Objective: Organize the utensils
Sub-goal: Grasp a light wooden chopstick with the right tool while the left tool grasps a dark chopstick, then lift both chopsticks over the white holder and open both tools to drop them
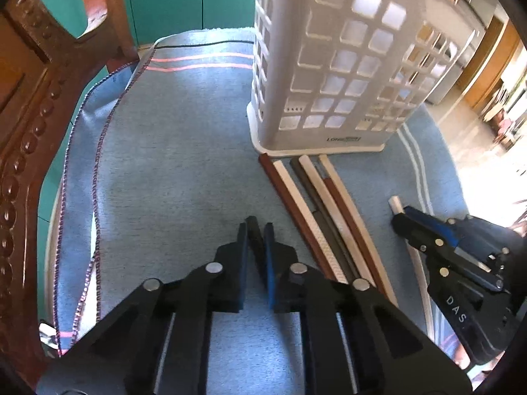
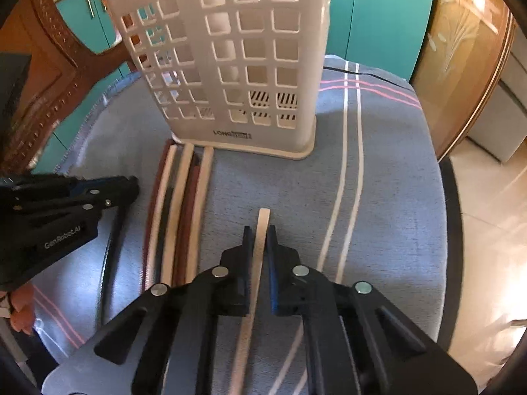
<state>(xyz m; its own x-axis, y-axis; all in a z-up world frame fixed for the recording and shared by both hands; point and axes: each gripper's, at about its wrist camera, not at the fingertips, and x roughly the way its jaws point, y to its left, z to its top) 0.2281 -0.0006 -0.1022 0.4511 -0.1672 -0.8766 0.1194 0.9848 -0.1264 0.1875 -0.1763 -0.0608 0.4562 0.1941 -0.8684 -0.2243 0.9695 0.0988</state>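
Note:
A white lattice utensil holder [image 1: 332, 65] stands upright on the blue cloth; it also shows in the right wrist view [image 2: 237, 62]. Several brown, white and dark chopsticks [image 1: 324, 217] lie side by side in front of it, also in the right wrist view [image 2: 178, 210]. My left gripper [image 1: 255, 230] is shut on a black chopstick [image 1: 254, 227], left of the row. My right gripper [image 2: 260, 233] is shut on a white chopstick [image 2: 262, 227], right of the row; the right gripper also shows in the left wrist view [image 1: 400, 212].
A blue cloth [image 1: 171, 151] with pink and white stripes covers a round table. A carved wooden chair [image 1: 29, 105] stands at the left. Teal cabinets [image 2: 388, 16] are behind. The table edge [image 2: 451, 217] drops to tiled floor at the right.

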